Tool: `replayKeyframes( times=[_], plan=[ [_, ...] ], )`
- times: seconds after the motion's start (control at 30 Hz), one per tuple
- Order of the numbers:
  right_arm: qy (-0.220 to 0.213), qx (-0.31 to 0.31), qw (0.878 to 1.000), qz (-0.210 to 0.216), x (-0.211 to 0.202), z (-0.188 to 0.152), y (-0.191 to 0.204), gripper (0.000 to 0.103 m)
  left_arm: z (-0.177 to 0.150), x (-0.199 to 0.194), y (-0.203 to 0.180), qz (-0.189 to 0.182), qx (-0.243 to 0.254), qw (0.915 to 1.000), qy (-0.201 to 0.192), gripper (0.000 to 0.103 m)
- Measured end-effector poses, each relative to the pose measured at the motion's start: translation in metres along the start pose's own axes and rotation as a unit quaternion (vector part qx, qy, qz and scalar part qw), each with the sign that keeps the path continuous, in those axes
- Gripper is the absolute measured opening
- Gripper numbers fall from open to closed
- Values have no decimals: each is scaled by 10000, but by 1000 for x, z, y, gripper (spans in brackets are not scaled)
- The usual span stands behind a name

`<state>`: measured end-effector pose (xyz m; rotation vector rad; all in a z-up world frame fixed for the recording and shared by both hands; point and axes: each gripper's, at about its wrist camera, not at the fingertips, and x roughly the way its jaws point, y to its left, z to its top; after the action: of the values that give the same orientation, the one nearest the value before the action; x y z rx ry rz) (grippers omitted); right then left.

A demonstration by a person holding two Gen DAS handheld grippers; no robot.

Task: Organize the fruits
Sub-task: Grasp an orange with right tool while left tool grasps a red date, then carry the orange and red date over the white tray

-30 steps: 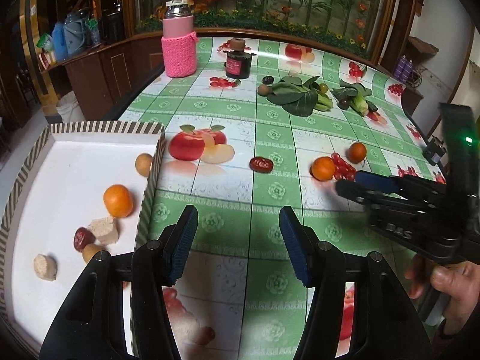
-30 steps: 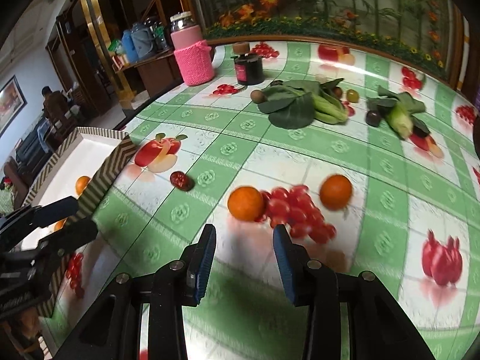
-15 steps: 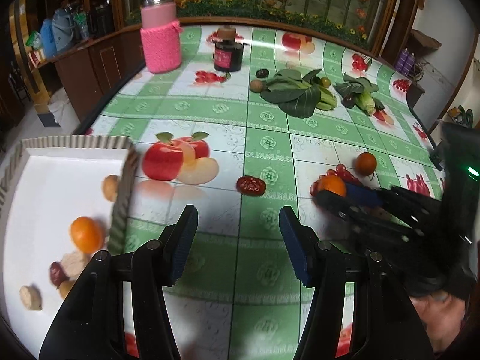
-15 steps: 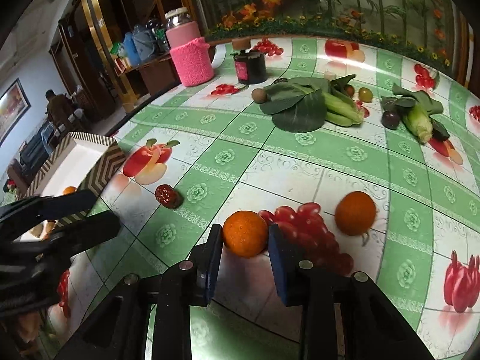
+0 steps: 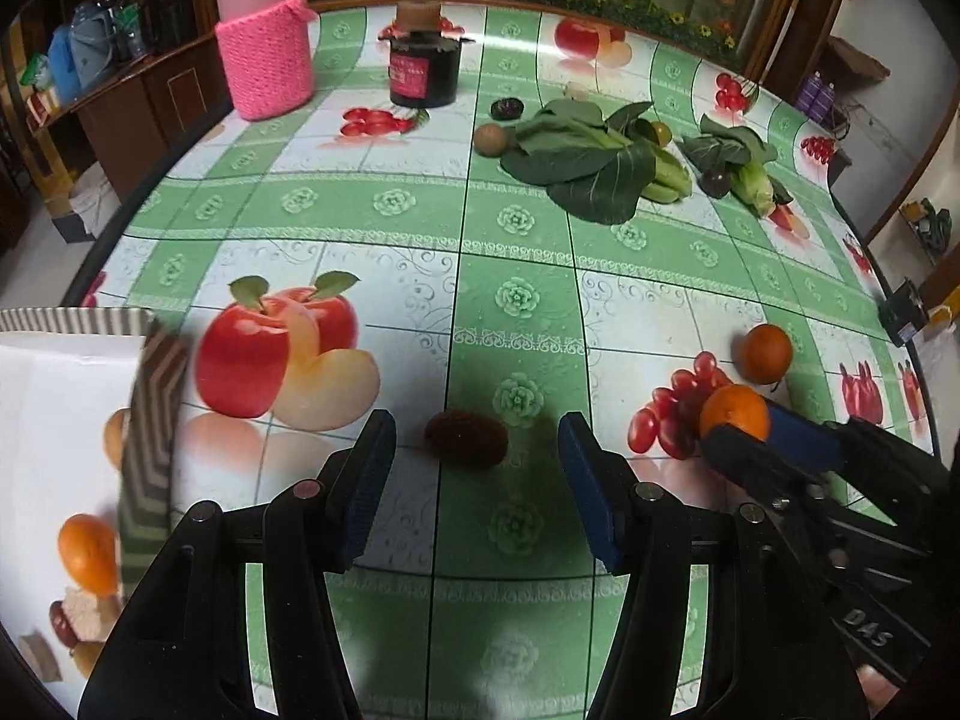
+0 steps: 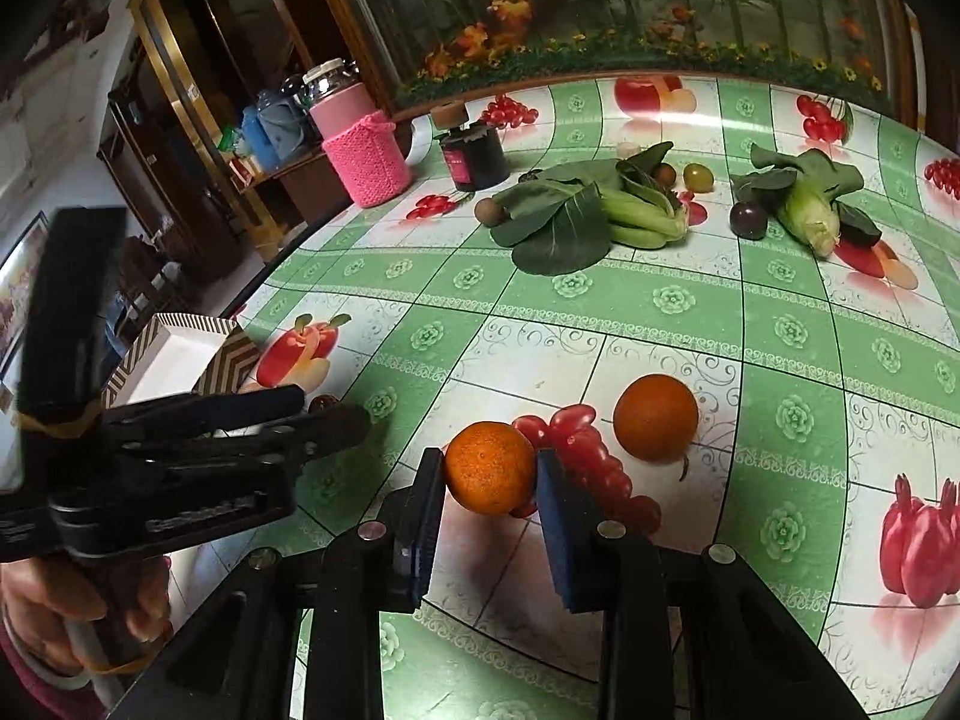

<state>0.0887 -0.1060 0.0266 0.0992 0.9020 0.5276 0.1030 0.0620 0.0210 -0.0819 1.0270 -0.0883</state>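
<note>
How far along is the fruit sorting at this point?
Done: one orange and a few small fruits lie in the white striped-rim tray. In hand: right gripper clamps a round orange; left gripper, jaws closing, straddles a dark red date. Left: another orange.

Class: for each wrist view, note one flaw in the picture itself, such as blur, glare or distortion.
Left wrist view: the striped tray is motion-smeared, and the table edge bows from fisheye. Right wrist view: sharp on the orange, with glare on the glossy tablecloth.

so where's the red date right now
The red date lies on the tablecloth between the left gripper's open fingers in the left wrist view, right of the striped box, left of the printed grapes.
</note>
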Motion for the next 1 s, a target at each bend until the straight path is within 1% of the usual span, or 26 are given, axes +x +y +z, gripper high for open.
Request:
replayKeyframes(
  times=[0.03, 0.07, 0.2, 0.4, 0.47, 0.6, 0.77, 0.87, 1.0],
  plan=[
    [-11, 0, 10000, 11, -1, 0, 0, 30, 0, 3, 2, -15, -10, 10000, 26, 35],
    [-18, -5, 10000, 14, -1, 1, 0, 30, -1, 2, 2, 42, 27, 10000, -41, 29],
    [-28, -11, 10000, 38, -3, 1, 0, 30, 1, -2, 11, -172, -189, 9997, -8, 28],
    [-38, 24, 9999, 99, -7, 3, 4, 30, -8, -29, 22, -491, -383, 9980, -79, 28],
    [-72, 11, 9999, 148, -14, 4, 10, 30, -13, -38, 26, -523, -425, 9977, -101, 28],
    [-149, -128, 9996, 212, -27, 0, 26, 30, -30, -66, 31, -340, -308, 9983, -352, 28],
    [-149, -301, 9990, 296, -36, -15, 52, 30, -56, -93, 44, 35, -247, 9974, -678, 28],
    [-158, -424, 9984, 344, -39, -24, 69, 30, -72, -109, 58, 203, -329, 9957, -841, 28],
    [-169, -541, 9971, 503, -41, -34, 94, 30, -88, -125, 78, 254, -512, 9942, -908, 28]
  ],
)
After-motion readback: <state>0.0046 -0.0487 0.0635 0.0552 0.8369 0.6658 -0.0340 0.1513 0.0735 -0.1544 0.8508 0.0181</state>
